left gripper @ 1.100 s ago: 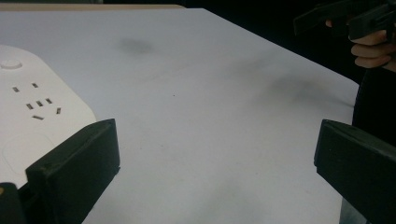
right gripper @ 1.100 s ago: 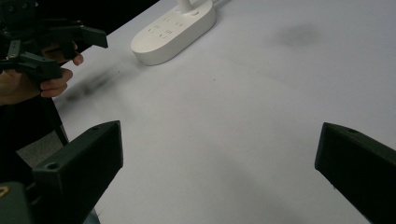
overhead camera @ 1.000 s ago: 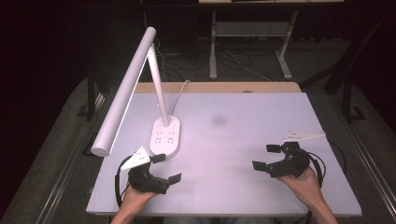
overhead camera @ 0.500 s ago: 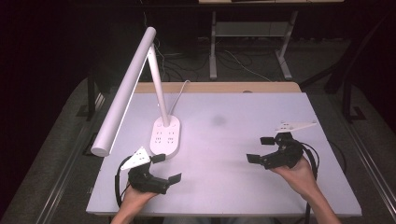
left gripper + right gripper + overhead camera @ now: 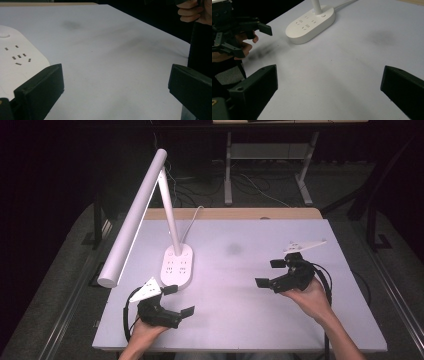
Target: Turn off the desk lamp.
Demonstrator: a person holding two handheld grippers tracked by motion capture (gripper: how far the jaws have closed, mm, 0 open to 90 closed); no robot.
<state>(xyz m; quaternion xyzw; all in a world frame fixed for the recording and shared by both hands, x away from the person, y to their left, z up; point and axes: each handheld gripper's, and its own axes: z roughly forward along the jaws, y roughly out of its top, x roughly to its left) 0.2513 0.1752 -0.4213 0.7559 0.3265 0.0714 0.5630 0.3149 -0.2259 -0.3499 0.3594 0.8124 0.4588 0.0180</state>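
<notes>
Your white table top [image 5: 260, 320] is smooth and matt, smudged with a dull grey stain [image 5: 233, 249] at centre frame, with a bare wood edge strip [image 5: 235, 213] above. The white desk lamp [image 5: 178, 265], upper left, looks like satin plastic. Both black grippers [image 5: 179, 301] [image 5: 270, 273] look like matt, hard plastic.
</notes>
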